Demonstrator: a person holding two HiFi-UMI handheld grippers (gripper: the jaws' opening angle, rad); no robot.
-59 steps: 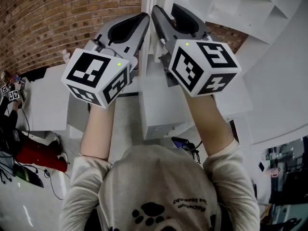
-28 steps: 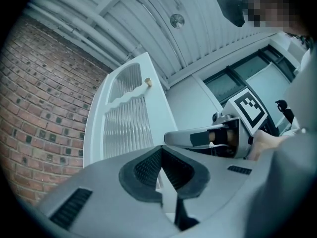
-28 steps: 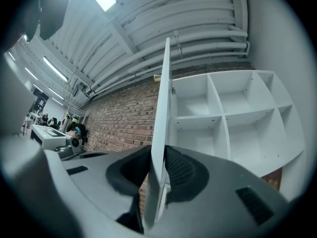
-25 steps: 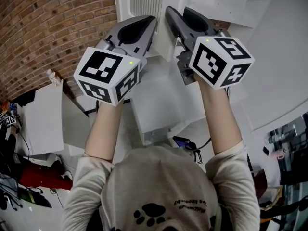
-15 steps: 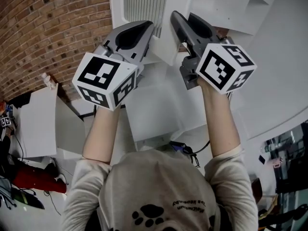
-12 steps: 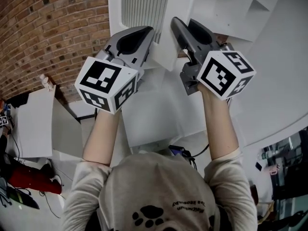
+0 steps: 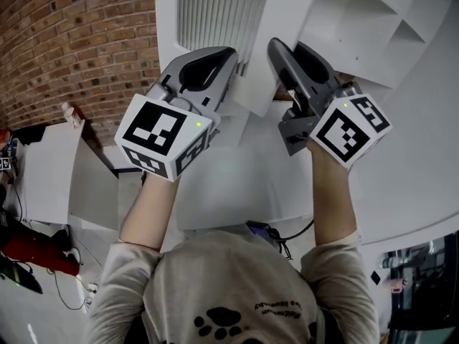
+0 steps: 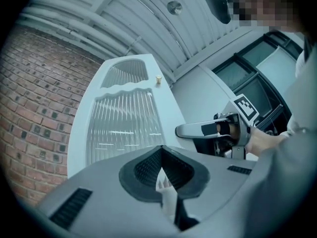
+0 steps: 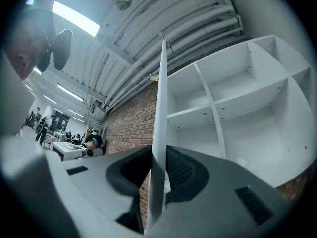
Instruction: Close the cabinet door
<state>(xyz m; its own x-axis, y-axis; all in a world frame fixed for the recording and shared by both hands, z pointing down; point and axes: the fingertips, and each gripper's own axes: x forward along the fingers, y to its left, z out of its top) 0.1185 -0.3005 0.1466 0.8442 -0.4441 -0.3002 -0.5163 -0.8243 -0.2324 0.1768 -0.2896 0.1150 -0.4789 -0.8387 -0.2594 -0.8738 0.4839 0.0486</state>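
My right tongs grip the edge of the cabinet door. My left tongs are closed and empty, near the door's ribbed pane.

Left gripper, jaws together, at six o'clock; cabinet door with ribbed glass toward eleven, its knob at twelve; right gripper at three.

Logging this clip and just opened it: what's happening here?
A person works two handheld grippers at a white cabinet. The right gripper is clamped on the edge of the open door, with shelves showing beside it. The left gripper, jaws together and empty, sits by the door's ribbed panel. The door is not yet closed.
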